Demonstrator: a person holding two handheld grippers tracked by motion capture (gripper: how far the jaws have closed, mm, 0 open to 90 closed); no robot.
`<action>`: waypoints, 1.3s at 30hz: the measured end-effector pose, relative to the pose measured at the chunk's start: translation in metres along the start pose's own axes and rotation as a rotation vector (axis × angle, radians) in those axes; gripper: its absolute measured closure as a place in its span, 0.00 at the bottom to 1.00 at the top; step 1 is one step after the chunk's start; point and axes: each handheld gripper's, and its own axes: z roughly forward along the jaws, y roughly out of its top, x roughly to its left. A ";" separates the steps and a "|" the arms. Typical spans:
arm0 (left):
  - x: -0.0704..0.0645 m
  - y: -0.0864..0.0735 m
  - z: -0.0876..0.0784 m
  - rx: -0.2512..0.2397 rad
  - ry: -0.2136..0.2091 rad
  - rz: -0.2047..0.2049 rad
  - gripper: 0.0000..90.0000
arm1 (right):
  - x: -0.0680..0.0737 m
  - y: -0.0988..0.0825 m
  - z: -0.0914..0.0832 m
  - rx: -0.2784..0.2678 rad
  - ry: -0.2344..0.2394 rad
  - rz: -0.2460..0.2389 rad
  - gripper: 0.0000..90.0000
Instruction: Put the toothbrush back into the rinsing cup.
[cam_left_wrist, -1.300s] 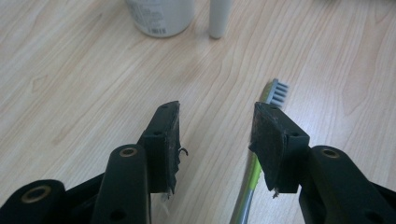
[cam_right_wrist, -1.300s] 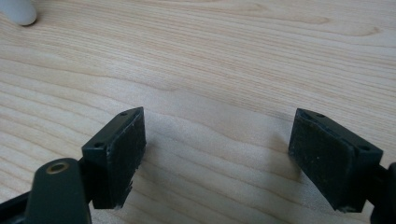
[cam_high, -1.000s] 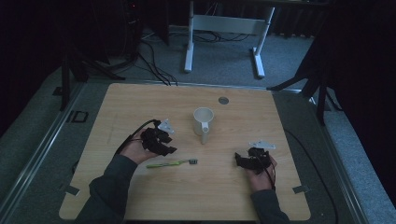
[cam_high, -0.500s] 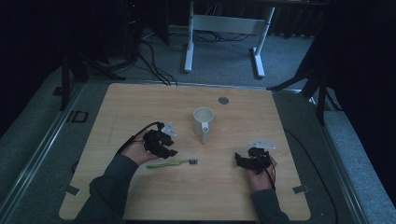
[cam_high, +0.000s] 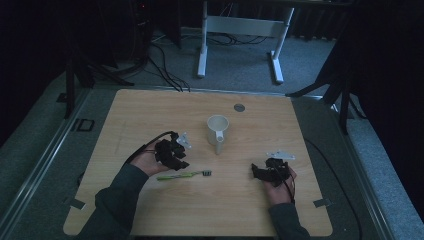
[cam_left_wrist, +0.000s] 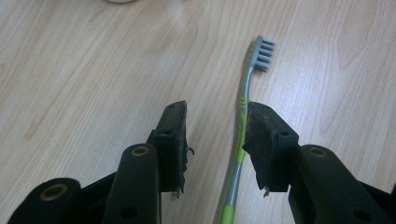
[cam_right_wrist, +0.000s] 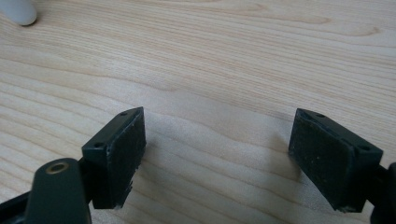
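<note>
Left gripper sat low left of the cup, forearm angled in from below; its jaws had just been closing, toothbrush handle between them, pads not yet pressing. Right gripper rested lower right of the cup, jaws wide apart.

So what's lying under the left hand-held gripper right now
A green and grey plastic toothbrush lies flat on the light wooden table, its handle between the left hand-held gripper's closing jaws. The right-hand pad covers part of the handle's edge, so whether it touches is unclear.
</note>
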 end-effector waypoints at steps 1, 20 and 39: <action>0.000 0.001 0.001 0.009 -0.002 0.010 0.66 | 0.000 0.000 0.000 0.000 0.000 0.000 0.20; -0.009 0.009 0.018 0.110 -0.023 0.044 0.69 | 0.000 0.000 0.000 0.000 0.000 0.000 0.20; -0.016 0.013 0.033 0.195 -0.031 0.087 0.73 | 0.000 0.000 0.000 0.000 0.000 0.000 0.21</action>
